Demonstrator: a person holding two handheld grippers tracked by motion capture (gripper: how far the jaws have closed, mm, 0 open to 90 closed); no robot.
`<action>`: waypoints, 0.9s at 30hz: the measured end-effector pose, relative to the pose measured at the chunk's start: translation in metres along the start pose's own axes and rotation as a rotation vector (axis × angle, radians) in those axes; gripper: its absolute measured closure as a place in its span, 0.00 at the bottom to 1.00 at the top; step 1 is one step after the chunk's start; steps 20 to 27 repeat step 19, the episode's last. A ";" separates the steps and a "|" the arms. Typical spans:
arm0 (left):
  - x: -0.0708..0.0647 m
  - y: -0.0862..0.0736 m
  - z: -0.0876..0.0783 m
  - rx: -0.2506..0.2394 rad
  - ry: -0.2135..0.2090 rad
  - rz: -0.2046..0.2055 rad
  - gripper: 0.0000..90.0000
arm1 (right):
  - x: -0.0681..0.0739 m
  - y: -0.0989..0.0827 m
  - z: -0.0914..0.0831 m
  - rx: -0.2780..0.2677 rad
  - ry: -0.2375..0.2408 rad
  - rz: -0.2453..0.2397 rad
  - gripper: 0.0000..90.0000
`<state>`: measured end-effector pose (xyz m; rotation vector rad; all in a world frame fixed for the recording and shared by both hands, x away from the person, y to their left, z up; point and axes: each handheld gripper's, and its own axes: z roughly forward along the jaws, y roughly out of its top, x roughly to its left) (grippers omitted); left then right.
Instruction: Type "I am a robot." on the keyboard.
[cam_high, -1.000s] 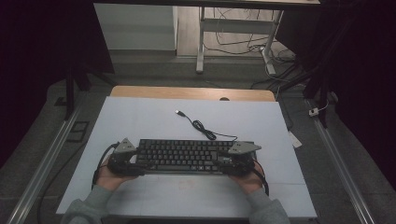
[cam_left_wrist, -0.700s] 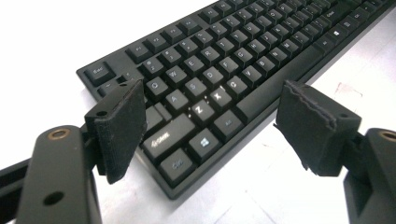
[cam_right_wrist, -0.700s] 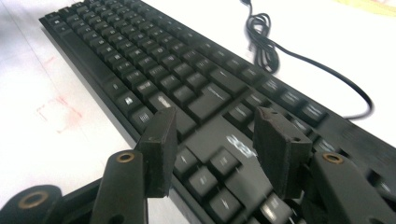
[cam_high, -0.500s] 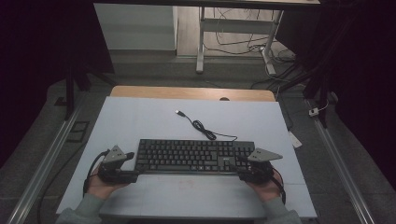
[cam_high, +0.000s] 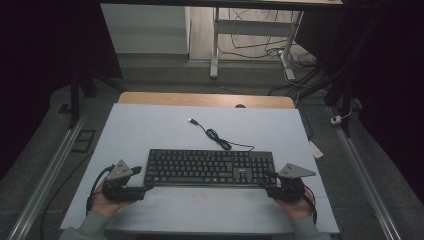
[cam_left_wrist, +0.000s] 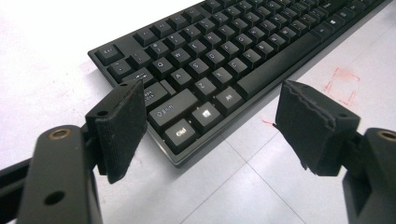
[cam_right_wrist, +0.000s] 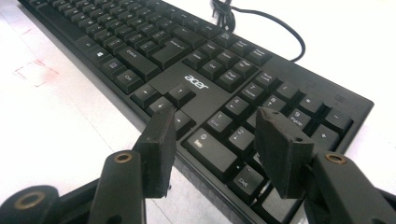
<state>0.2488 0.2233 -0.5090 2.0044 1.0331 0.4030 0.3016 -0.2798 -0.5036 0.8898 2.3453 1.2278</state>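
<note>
A black keyboard (cam_high: 211, 168) lies flat on the white table top (cam_high: 150, 125), its long side running across in front of the person, and everything else sits around it. Its cable (cam_high: 216, 137) leaves the far edge and snakes away to a plug (cam_high: 192, 120) lying loose beyond the keyboard.

The left gripper (cam_high: 131, 186) sits just off the keyboard's near left corner, held in the left hand (cam_high: 102, 202). In the left gripper view its jaws stand wide, with that corner (the Ctrl key end) between them but clear of both pads.

The right gripper (cam_high: 272, 182) sits at the keyboard's near right corner, held in the right hand (cam_high: 296, 205). Its jaws are parted too, poised over the number pad, and nothing is gripped between them.

A faint red mark (cam_high: 200, 196) shows on the table just nearer than the keyboard's front edge.
</note>
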 end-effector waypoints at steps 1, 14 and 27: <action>0.000 0.000 0.000 -0.002 0.001 0.000 0.28 | 0.000 0.000 0.000 0.004 -0.002 -0.006 0.54; 0.001 0.003 0.001 -0.007 0.005 0.009 0.28 | 0.001 0.001 0.002 0.005 0.008 -0.011 0.54; 0.001 0.003 0.001 -0.007 0.006 0.010 0.28 | 0.001 0.001 0.003 0.010 0.011 -0.019 0.54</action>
